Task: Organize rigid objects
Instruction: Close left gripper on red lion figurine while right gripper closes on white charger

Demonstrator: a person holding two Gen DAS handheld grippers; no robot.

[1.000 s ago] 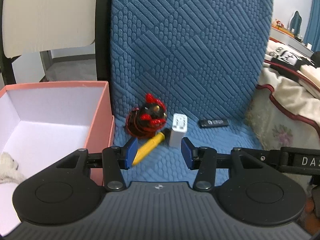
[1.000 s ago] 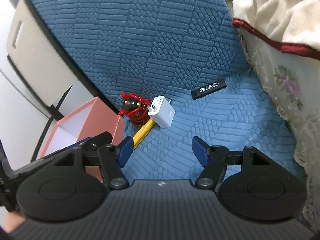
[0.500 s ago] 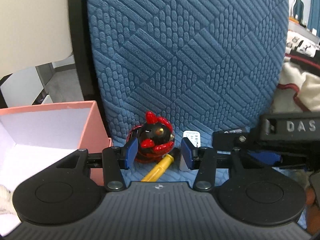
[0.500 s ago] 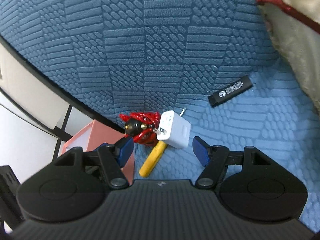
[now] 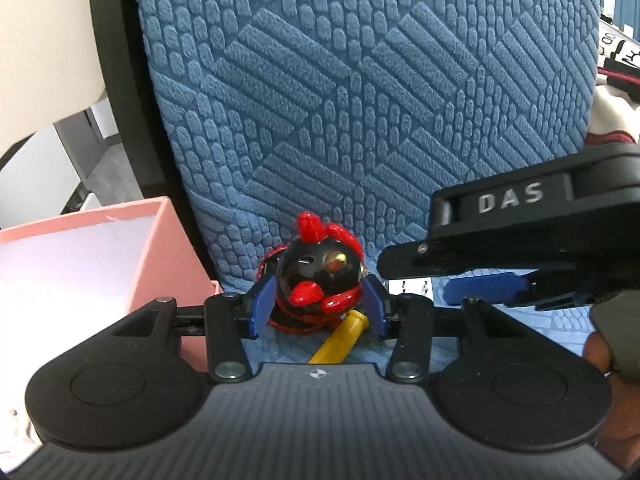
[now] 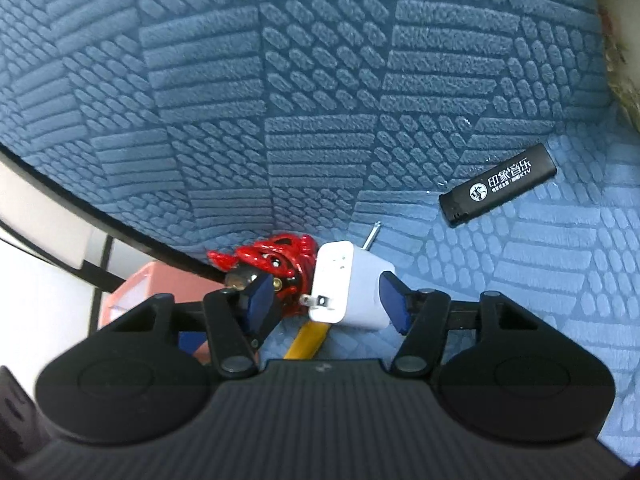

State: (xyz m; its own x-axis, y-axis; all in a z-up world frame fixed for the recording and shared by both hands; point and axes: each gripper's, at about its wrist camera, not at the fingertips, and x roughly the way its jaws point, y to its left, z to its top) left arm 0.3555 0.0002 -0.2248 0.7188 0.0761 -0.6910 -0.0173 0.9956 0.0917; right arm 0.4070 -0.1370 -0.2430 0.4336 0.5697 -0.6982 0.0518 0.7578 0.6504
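Closing on the white charger (image 6: 352, 292), the right tongs (image 6: 328, 304) may knock the chicken toy (image 5: 316, 276), which sits ungripped between the parted left tongs (image 5: 318, 310).

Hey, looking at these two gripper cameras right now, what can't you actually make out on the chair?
- Yellow pen: its lower end is hidden by the gripper bodies in both views.
- White charger: in the left wrist view, the right gripper covers nearly all of it.
- Black lighter: absent from the left wrist view.
- Pink box: contents cut off by the left edge.
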